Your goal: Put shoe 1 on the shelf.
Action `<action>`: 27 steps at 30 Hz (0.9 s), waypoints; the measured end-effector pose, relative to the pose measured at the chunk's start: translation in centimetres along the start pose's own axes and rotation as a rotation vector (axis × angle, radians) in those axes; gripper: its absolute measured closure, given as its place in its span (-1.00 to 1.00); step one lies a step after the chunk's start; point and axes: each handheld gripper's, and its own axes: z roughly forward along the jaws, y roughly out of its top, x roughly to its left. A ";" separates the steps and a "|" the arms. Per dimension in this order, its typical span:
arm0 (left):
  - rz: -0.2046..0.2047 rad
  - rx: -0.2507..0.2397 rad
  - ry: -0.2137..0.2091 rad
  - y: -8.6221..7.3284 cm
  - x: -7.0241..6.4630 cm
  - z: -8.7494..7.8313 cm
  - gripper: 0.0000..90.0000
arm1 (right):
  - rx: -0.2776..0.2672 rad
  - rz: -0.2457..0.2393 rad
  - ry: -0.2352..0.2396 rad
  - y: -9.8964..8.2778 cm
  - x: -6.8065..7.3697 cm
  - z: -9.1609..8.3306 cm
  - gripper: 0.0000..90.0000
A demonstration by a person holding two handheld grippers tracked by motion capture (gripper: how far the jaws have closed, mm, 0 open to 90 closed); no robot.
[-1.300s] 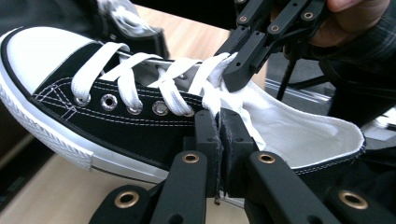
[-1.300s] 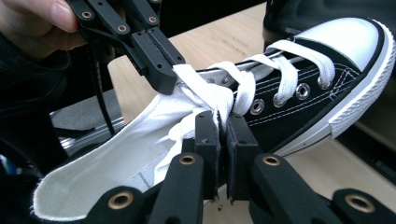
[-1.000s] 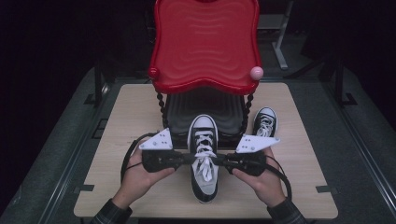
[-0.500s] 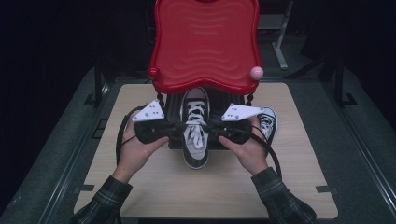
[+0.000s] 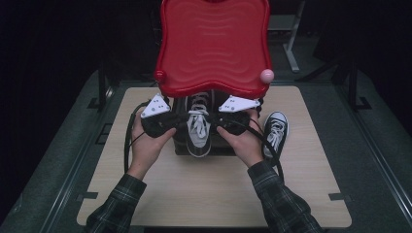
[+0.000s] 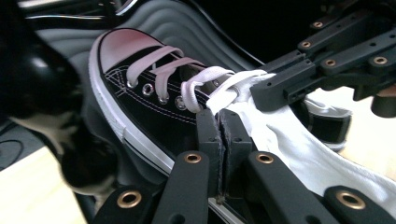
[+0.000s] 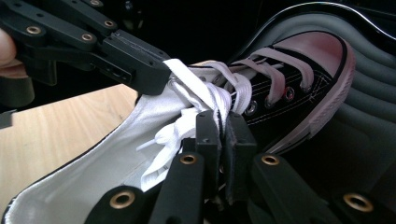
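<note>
A black high-top sneaker [image 5: 198,138] with white laces and a white toe cap is held between both grippers. Its toe points away from me and reaches under a red wavy-topped stand [image 5: 214,43]. My left gripper [image 5: 183,119] is shut on the shoe's left collar edge by the eyelets [image 6: 219,128]. My right gripper [image 5: 214,121] is shut on the right collar edge among the laces [image 7: 218,126]. The sneaker [image 6: 140,93] lies over a black ribbed shelf [image 7: 369,107] beneath the red top. A second matching sneaker [image 5: 275,131] stands on the table to the right.
The wooden table [image 5: 218,194] spreads out in front of the stand, with a dark mat around it. A pink ball [image 5: 267,75] sits at the red top's right front corner. Cables loop from both grippers beside my hands.
Both hands carried the sneaker away from me, from the middle of the table to the stand. Its toe now sits under the red top. The second sneaker has not moved.
</note>
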 end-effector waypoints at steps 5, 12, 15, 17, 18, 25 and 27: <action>-0.023 -0.001 0.022 -0.5 0.3 0.4 0.95 | 0.000 0.015 -0.026 -0.2 -0.1 0.9 0.90; -0.035 -0.006 0.008 -0.8 0.5 0.8 0.94 | 0.009 0.012 -0.032 -0.4 -0.2 1.3 0.89; -0.031 -0.013 0.011 -0.8 0.4 0.8 0.83 | 0.006 0.017 -0.024 -0.4 -0.2 1.3 0.82; -0.036 -0.028 0.014 -0.8 0.3 0.5 0.74 | 0.003 0.022 -0.023 -0.3 -0.2 1.2 0.77; -0.039 -0.027 0.012 -0.7 0.2 0.3 0.63 | -0.003 0.028 -0.022 -0.3 -0.2 1.1 0.72; -0.046 -0.034 -0.032 -1.5 -0.8 -1.9 0.20 | -0.031 0.039 -0.008 -0.3 0.0 0.1 0.33; -0.033 -0.018 -0.051 -2.1 -1.3 -2.6 0.06 | -0.036 0.052 0.016 -0.5 0.2 -1.0 0.29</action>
